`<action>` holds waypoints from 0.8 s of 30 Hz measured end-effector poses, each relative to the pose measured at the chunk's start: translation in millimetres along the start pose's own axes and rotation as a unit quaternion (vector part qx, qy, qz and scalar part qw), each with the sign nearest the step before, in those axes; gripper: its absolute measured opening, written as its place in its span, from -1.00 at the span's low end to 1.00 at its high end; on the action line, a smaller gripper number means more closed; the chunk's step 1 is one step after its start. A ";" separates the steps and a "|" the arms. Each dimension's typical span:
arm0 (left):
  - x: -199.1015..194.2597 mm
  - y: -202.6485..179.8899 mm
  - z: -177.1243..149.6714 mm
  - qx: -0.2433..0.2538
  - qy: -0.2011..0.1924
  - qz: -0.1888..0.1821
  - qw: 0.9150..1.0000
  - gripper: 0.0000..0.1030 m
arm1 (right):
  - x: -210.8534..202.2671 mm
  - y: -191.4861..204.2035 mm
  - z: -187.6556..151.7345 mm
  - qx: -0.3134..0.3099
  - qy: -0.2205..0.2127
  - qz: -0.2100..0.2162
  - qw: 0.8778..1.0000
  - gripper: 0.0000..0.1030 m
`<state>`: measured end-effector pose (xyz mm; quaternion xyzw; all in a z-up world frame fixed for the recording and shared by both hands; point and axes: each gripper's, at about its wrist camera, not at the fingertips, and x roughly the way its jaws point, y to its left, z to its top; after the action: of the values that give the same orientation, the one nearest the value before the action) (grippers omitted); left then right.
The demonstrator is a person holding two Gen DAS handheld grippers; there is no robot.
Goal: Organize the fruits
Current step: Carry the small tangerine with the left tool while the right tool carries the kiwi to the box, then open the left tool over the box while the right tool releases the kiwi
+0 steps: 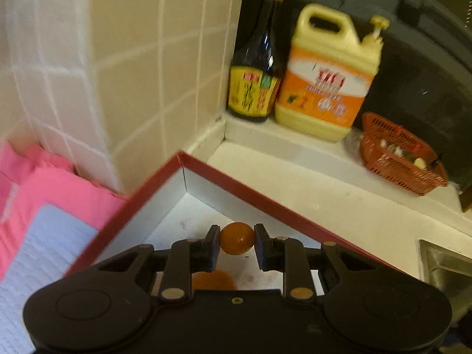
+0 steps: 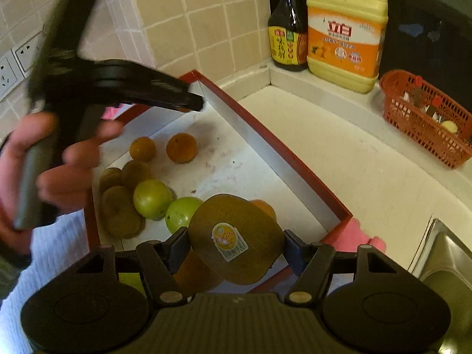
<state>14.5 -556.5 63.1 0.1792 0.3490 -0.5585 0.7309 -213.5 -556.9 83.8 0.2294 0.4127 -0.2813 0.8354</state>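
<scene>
Both grippers are carrying fruit over the red-rimmed tray (image 2: 283, 147): the left gripper (image 1: 237, 243) is pinching a small orange (image 1: 237, 238), the right gripper (image 2: 236, 247) is clamping a kiwi (image 2: 236, 236). Next, each probably needs lowering beside its own kind and opening.

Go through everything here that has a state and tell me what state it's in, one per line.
left gripper: shut on small orange
small orange: held above the box floor
right gripper: shut on kiwi
kiwi: held, sticker facing up
red box: open, fruit loose inside
soy sauce bottle: upright, capped
detergent jug: upright
red basket: holding small items
</scene>
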 end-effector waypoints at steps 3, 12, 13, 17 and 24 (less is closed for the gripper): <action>14.3 -1.0 -1.6 -0.005 0.014 0.001 1.000 -0.45 | 4.7 -2.3 6.5 0.004 0.006 -0.007 1.000 0.34; 34.5 5.6 -1.8 -0.025 0.032 0.022 0.999 -0.45 | 27.9 -20.8 37.5 0.038 -0.009 0.024 0.999 0.34; 36.0 8.9 -1.7 -0.031 0.031 0.024 0.999 -0.44 | 32.9 -23.3 40.7 0.040 -0.007 0.023 0.999 0.34; 34.5 21.6 2.2 -0.059 0.029 0.026 0.997 -0.44 | 49.4 -28.2 52.2 0.039 0.001 0.022 0.999 0.33; 32.2 21.4 0.0 -0.061 0.031 0.025 0.997 -0.32 | 41.7 -24.6 64.8 0.025 -0.017 0.012 0.999 0.28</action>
<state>39.0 -572.0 37.5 0.1601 0.4004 -0.5119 0.7430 -172.5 -626.5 81.8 0.2500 0.3883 -0.2851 0.8399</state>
